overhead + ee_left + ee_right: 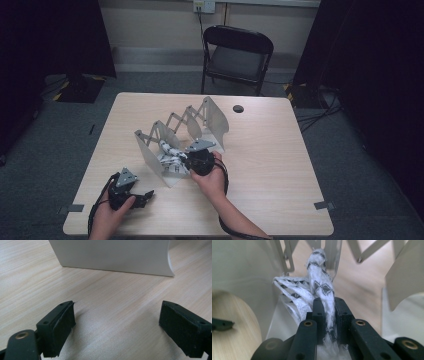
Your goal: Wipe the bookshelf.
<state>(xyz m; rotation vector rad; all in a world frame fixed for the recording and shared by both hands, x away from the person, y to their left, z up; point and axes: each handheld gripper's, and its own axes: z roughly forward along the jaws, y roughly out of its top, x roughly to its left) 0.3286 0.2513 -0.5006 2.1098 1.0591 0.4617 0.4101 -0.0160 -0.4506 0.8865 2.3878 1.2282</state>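
The left gripper [131,196] rests low on the near-left of the counter [280,165], its fingers [58,330] spread wide with nothing but bare wood between them; it sits close to the near end panel of the metal rack [150,150], so a careless nudge from that hand could shove the light rack sideways. The rack itself is an accordion-style holder, its scissor links [172,122] stretched between two end panels; pushed or pulled, it may fold or slide. Inside it, the right gripper [186,159] has its fingers [343,315] pinched nearly shut on a white patterned cloth [322,287], which lies bunched between the panels; I judge that loose folds [292,296] hanging beside the grip could snag on a link or panel edge and drag the rack along, or the cloth could slip out, since only a narrow twist is caught. Count: two grippers, one rack, one cloth so far as I can tell, one chair [237,57] beyond the counter.
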